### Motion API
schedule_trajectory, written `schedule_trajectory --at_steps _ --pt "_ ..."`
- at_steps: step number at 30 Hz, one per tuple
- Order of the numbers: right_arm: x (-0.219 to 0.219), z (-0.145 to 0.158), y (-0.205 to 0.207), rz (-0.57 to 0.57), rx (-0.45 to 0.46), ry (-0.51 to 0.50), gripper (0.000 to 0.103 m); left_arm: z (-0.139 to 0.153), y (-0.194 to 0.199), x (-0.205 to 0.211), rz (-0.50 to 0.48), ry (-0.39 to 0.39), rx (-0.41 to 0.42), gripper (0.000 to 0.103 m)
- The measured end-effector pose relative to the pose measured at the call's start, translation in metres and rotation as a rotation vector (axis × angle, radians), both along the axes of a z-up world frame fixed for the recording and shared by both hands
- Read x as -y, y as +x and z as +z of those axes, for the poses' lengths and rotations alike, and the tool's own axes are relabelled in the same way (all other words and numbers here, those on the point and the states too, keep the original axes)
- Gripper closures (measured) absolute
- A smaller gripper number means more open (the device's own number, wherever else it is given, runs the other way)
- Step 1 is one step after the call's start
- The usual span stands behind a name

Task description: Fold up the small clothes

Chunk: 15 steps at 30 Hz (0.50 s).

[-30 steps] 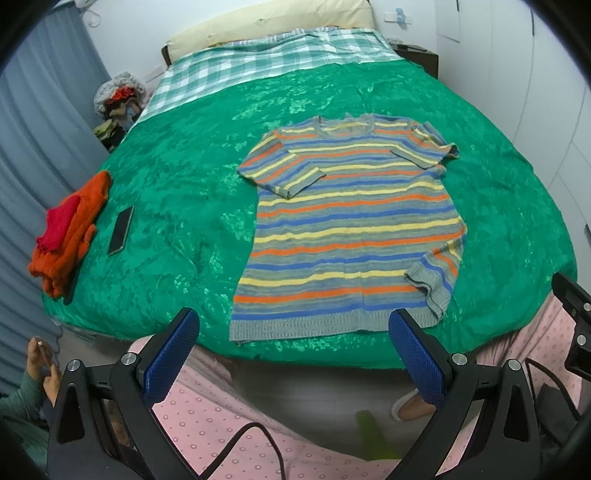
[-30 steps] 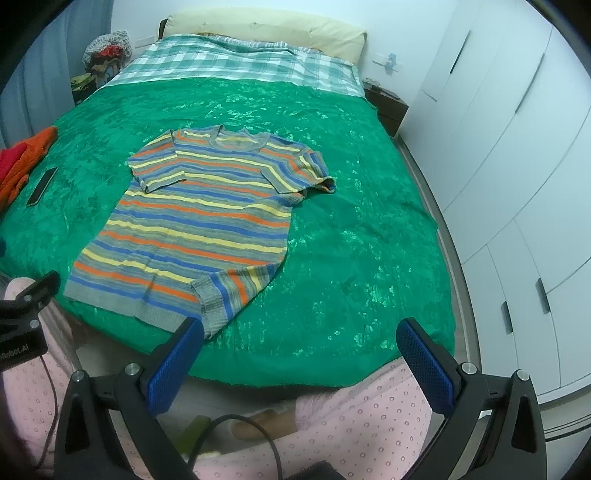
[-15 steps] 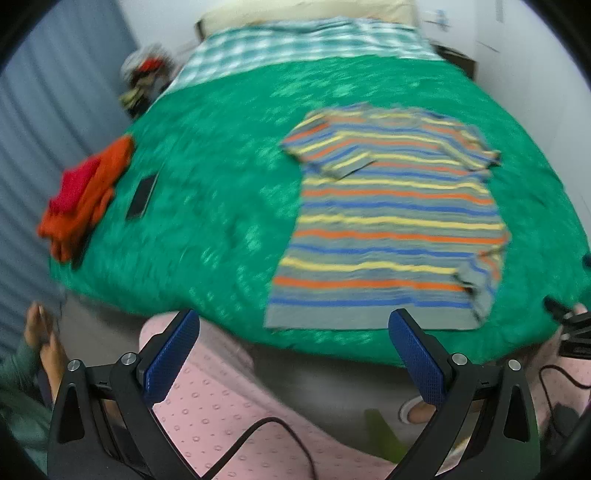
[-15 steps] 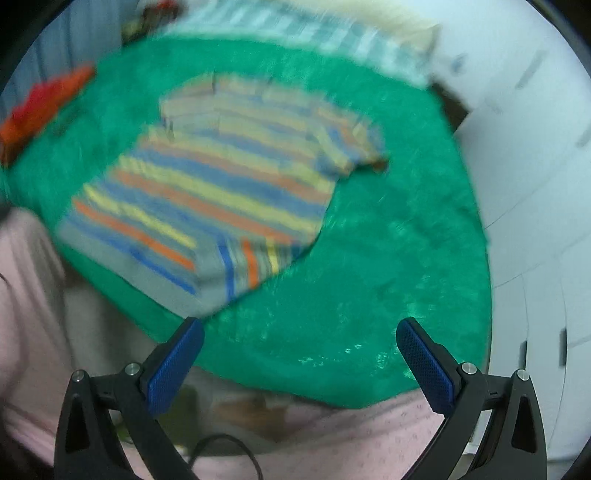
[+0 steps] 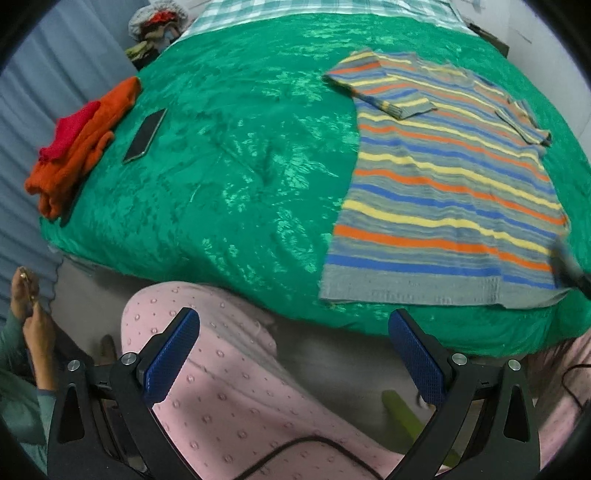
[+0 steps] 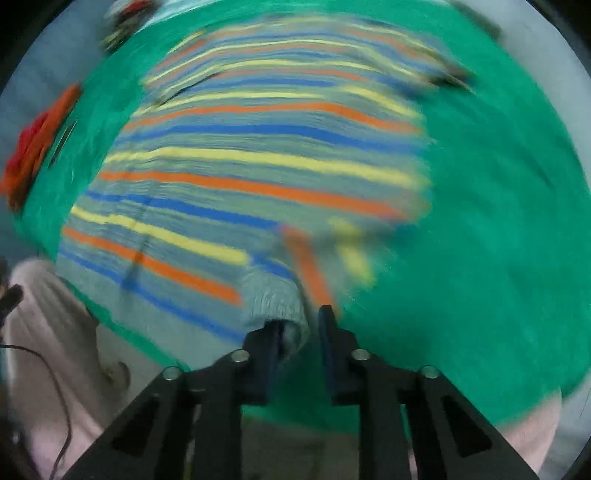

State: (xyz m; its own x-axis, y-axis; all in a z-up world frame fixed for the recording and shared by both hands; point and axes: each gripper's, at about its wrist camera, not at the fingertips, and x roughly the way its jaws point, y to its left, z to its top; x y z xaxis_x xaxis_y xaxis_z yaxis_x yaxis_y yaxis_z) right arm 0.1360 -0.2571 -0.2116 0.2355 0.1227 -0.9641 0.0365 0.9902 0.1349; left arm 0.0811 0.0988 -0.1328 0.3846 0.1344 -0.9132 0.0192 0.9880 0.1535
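A striped knit shirt (image 5: 443,177) in grey, blue, yellow and orange lies flat on the green bedspread (image 5: 240,177), both sleeves folded inward. My left gripper (image 5: 295,354) is open and empty, held off the bed's near edge, left of the shirt's hem. In the blurred right wrist view my right gripper (image 6: 301,332) has its jaws narrowed around the shirt's (image 6: 258,166) folded near-right hem corner (image 6: 284,314); a small gap still shows between the fingers, and the grey cloth sits against the left finger.
Folded orange and red clothes (image 5: 77,144) and a dark phone (image 5: 144,134) lie at the bed's left edge. A heap of clothes (image 5: 155,22) stands at the far left. The person's pink dotted trousers (image 5: 236,398) fill the foreground. Another person's hands (image 5: 26,306) show at lower left.
My right gripper moved in fast to the shirt's near-right hem corner and its jaws narrowed from wide open. My left gripper shifted left and nearer the bed, still open.
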Motion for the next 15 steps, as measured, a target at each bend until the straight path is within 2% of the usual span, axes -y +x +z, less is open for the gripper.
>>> schedule_trajectory --at_steps 2,5,6,7,8,10,11,13,14,15 --pt "0.030 0.001 -0.025 -0.062 -0.050 0.031 0.084 -0.006 0.009 -0.005 -0.008 -0.030 -0.013 0.001" --pt "0.058 0.000 -0.046 -0.121 -0.092 0.008 0.080 -0.022 0.032 -0.010 -0.028 -0.109 -0.042 0.001" --pt "0.062 0.000 -0.049 -0.123 -0.093 0.012 0.064 -0.031 0.042 -0.010 -0.039 -0.147 -0.070 0.001" --pt "0.066 0.001 -0.050 -0.128 -0.095 0.047 0.053 -0.041 0.052 -0.010 -0.050 -0.196 -0.095 0.001" --pt "0.070 0.002 -0.049 -0.137 -0.073 0.094 0.037 -0.049 0.058 -0.009 -0.057 -0.226 -0.114 0.001" --pt "0.081 0.004 -0.047 -0.169 -0.015 0.205 0.034 -0.067 0.069 -0.005 -0.062 -0.250 -0.152 0.003" --pt "0.084 0.001 -0.046 -0.183 -0.008 0.228 0.034 -0.075 0.072 -0.002 -0.070 -0.257 -0.168 0.005" --pt "0.093 -0.010 -0.040 -0.215 -0.015 0.322 0.034 -0.080 0.073 0.005 -0.081 -0.246 -0.182 0.019" --pt "0.095 -0.018 -0.039 -0.220 -0.041 0.412 0.034 -0.079 0.071 0.009 -0.098 -0.240 -0.176 0.023" --pt "0.096 -0.024 -0.040 -0.238 -0.062 0.486 0.034 -0.077 0.068 0.014 -0.120 -0.233 -0.173 0.032"
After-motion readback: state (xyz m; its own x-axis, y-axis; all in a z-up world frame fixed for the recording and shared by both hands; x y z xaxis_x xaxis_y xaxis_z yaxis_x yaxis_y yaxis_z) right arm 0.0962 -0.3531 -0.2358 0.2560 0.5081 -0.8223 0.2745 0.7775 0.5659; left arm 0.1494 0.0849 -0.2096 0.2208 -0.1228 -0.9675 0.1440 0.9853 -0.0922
